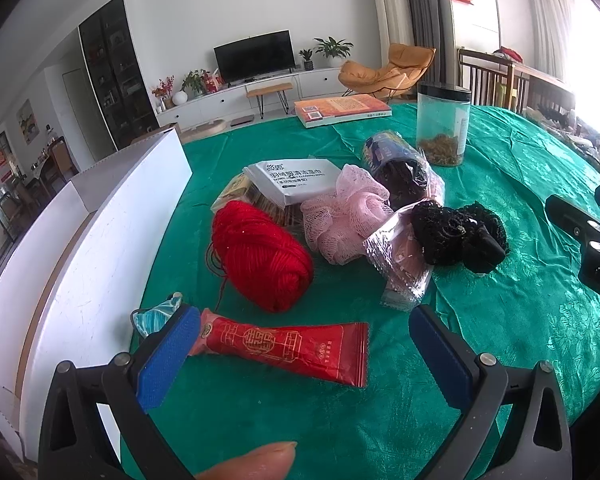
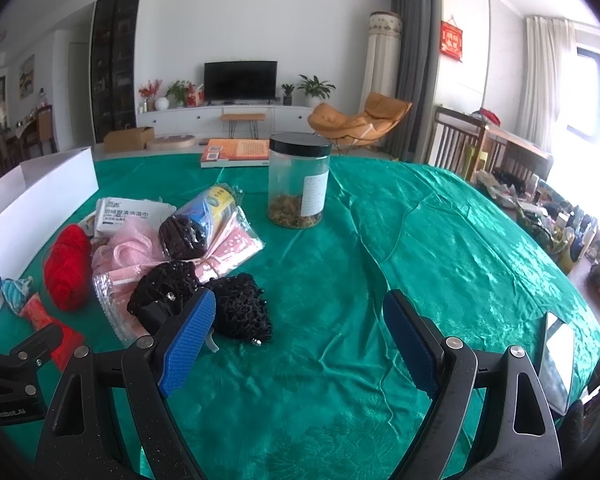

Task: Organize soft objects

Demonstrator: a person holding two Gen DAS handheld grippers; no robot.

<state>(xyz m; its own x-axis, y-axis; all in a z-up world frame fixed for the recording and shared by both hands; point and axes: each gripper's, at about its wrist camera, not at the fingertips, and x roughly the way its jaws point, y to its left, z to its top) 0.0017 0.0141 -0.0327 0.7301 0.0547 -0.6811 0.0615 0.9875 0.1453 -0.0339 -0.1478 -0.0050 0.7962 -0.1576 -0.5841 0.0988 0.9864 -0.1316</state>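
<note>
A pile of soft things lies on the green tablecloth (image 1: 500, 280): a red yarn ball (image 1: 260, 256) (image 2: 68, 268), a pink mesh sponge (image 1: 344, 212) (image 2: 132, 248), a black net item (image 1: 456, 232) (image 2: 220, 304), a white wipes pack (image 1: 296, 180) and a red sachet (image 1: 292, 346). My left gripper (image 1: 304, 344) is open, its fingers either side of the red sachet. My right gripper (image 2: 300, 336) is open and empty, its left finger (image 2: 188, 340) just in front of the black net item.
An open white box (image 1: 112, 232) stands along the table's left side. A clear jar with a black lid (image 2: 298, 180) stands behind the pile, with an orange book (image 2: 236, 154) at the far edge. A phone-like slab (image 2: 556, 364) lies at the right.
</note>
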